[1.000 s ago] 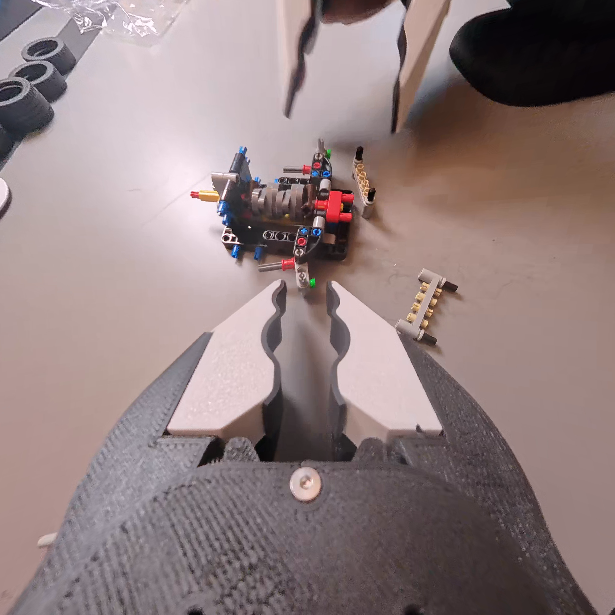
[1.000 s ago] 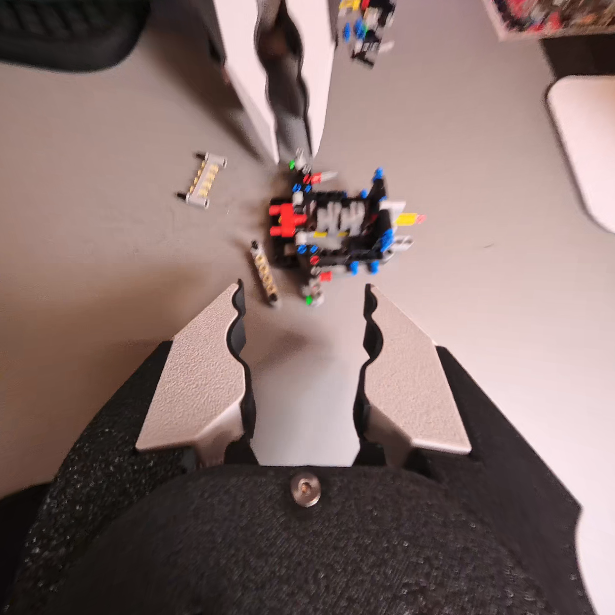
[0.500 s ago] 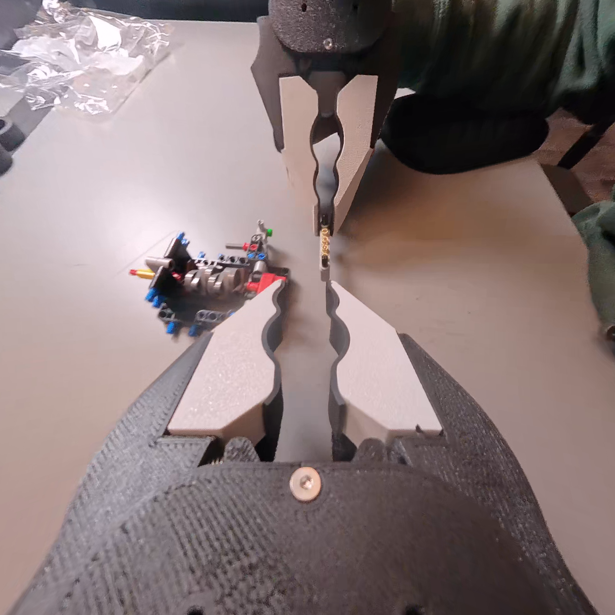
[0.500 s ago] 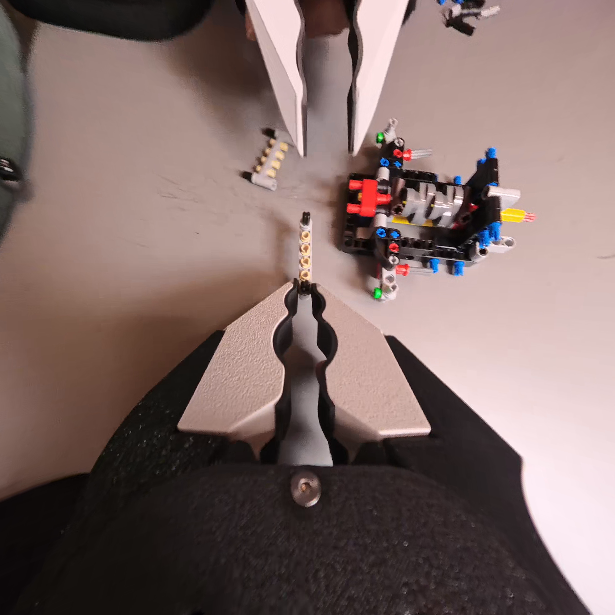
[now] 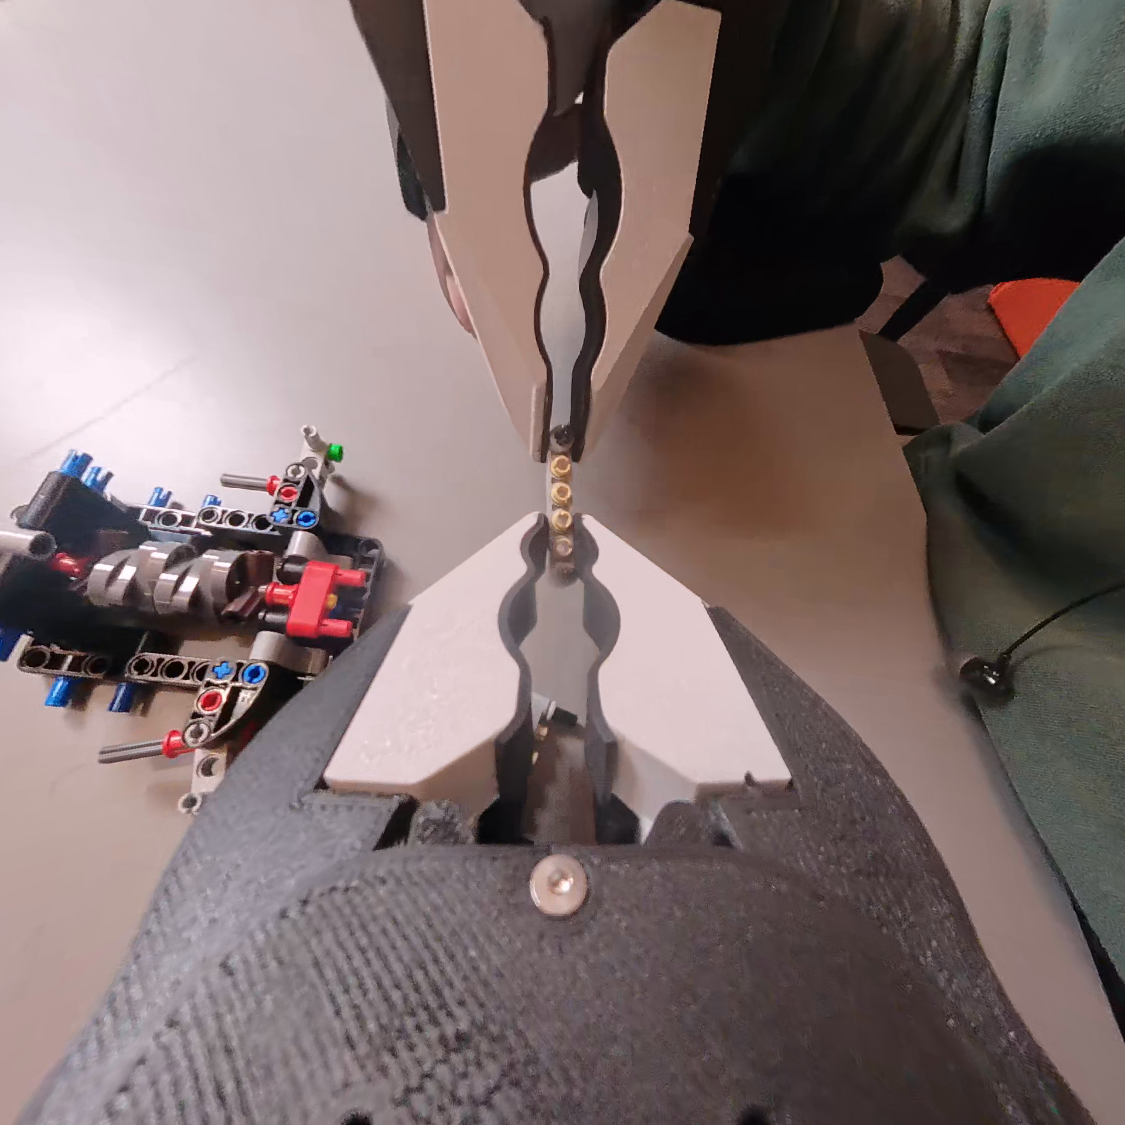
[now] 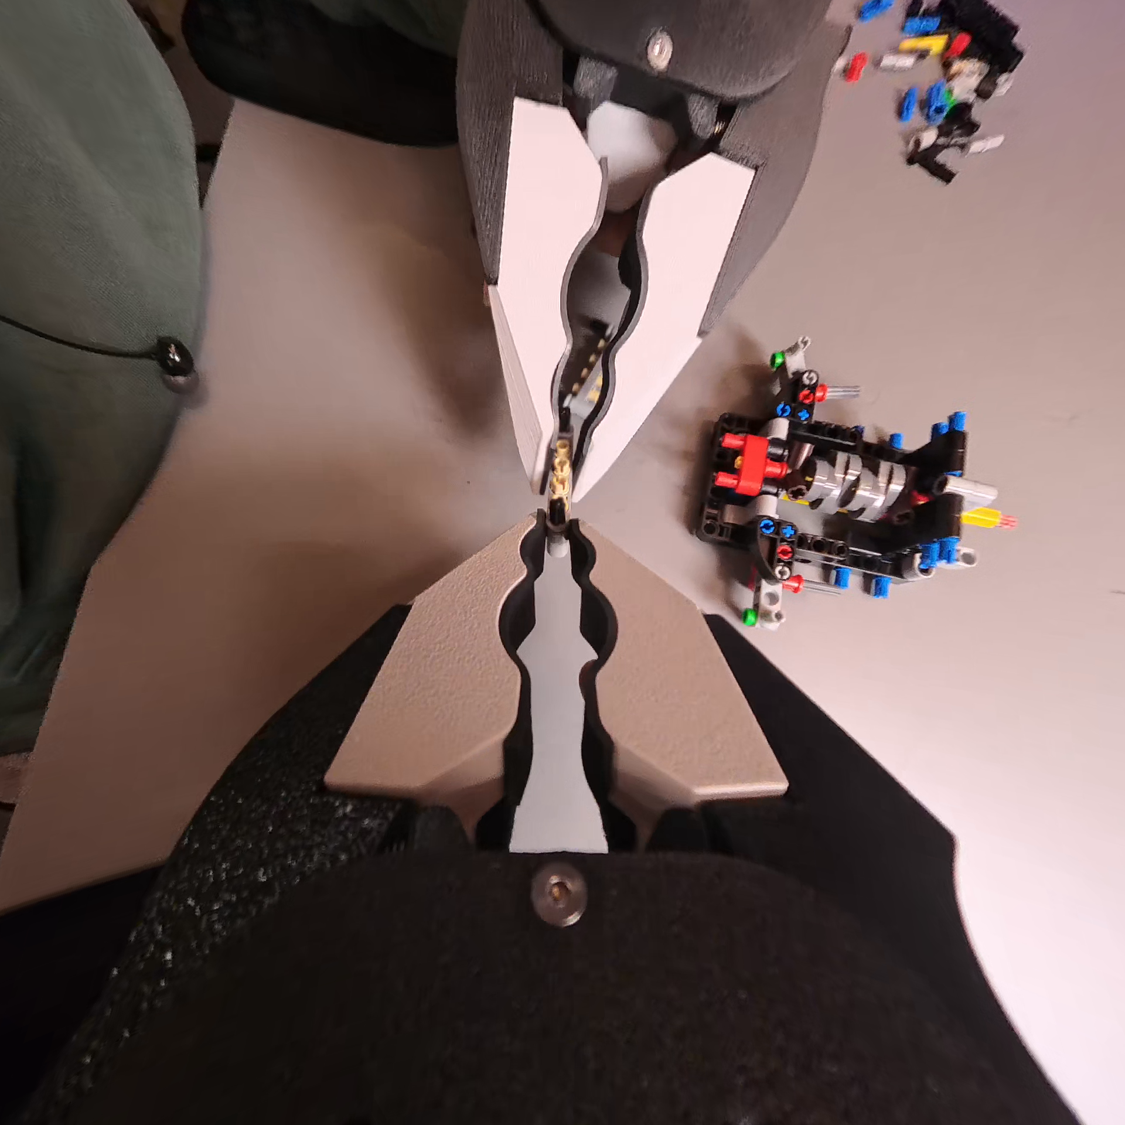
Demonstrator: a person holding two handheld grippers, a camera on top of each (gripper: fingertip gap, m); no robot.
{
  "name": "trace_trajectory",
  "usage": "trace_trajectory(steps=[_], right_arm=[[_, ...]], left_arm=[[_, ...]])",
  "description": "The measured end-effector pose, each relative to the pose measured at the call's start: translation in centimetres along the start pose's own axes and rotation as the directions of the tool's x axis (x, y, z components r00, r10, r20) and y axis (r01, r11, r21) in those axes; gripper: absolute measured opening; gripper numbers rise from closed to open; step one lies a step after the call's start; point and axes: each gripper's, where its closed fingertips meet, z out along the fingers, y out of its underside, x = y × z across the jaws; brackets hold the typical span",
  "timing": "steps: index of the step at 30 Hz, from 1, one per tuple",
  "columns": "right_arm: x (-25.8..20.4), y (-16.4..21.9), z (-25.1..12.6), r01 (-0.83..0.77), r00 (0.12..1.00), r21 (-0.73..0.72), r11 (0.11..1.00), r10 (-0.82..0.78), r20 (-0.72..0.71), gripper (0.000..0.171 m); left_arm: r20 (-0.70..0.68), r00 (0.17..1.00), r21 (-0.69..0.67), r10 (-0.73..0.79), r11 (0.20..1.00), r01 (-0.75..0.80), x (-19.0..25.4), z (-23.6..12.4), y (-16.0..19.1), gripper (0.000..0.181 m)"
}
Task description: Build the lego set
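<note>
The left gripper (image 5: 559, 528) was pressed together on the near end of a short light-grey beam studded with tan pins (image 5: 560, 500). The right gripper (image 6: 555, 528), entering the left wrist view from 12 o'clock, pinched the same beam by the black pin at its far end. The beam was thus held between the two claws, tip to tip, apparently above the grey tabletop (image 5: 182, 243).

Judgement: gripping both ends looked like a hand-over or a re-grip, to turn the beam into a better attitude before fitting. Whether either claw was about to let go could not be told.

The partly built black-framed assembly with grey drum parts, a red connector and blue pins (image 5: 201, 584) lay on the table at 9 o'clock in the left wrist view, at 3 o'clock in the right wrist view, well apart from the beam. A second pinned beam (image 6: 587, 365) showed only in slivers through the gap of the left claw. Loose parts (image 6: 931, 79) lay blurred at 1 o'clock in the right wrist view. A green garment with a black cord toggle (image 6: 173, 359) bordered the table at 9 o'clock.

No brand, label or writing was legible in either view.
</note>
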Motion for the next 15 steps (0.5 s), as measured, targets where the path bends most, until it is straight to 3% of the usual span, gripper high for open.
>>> trace_trajectory(steps=[4,7,11,15], right_arm=[[0.5,-1.5,-1.5,-0.015,1.0,0.12,0.993,0.019,-0.025,0.006],[2.4,-3.7,-3.1,-0.019,0.992,0.299,0.954,0.055,-0.113,0.009],[5.3,-5.9,-6.1,0.046,0.944,0.477,0.878,0.118,-0.307,0.037],[5.6,-6.8,-6.2,0.214,0.852,0.433,0.876,0.049,-0.521,0.061]], left_arm=[[-0.028,0.997,0.095,-0.075,0.992,0.077,-0.1,-0.6,-1.5,0.006],[-0.099,0.974,0.248,-0.204,0.943,0.222,-0.8,-2.0,-3.5,0.006],[-0.292,0.868,0.473,-0.401,0.729,0.495,-2.9,-5.5,-6.4,0.005],[-0.511,0.723,0.53,-0.466,0.491,0.691,-4.3,-8.1,-7.4,0.005]])
